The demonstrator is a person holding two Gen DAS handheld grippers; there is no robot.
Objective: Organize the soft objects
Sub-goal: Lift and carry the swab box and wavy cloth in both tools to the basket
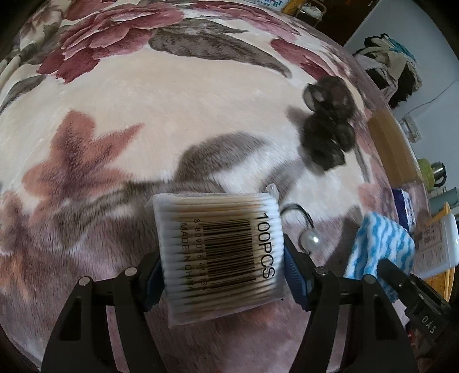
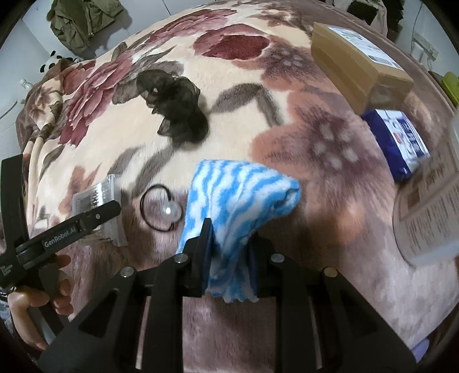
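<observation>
My left gripper [image 1: 222, 264] is shut on a clear pack of cotton swabs [image 1: 218, 252] marked 100PCS, held over the floral blanket [image 1: 143, 114]. It also shows in the right wrist view [image 2: 97, 206], held by the left gripper [image 2: 94, 215]. My right gripper [image 2: 229, 246] is shut on a blue-and-white striped cloth [image 2: 238, 198], which also shows in the left wrist view [image 1: 375, 244]. A black hair tie with a pearl [image 2: 169, 211] lies between the two grippers on the blanket. A black sheer scrunchie [image 2: 175, 106] lies farther away.
A tan cardboard box [image 2: 352, 57] sits at the blanket's far right. A blue tissue pack [image 2: 398, 140] lies near it, with a white printed container [image 2: 430, 206] at the right edge. Clothes [image 2: 83, 20] hang beyond the bed.
</observation>
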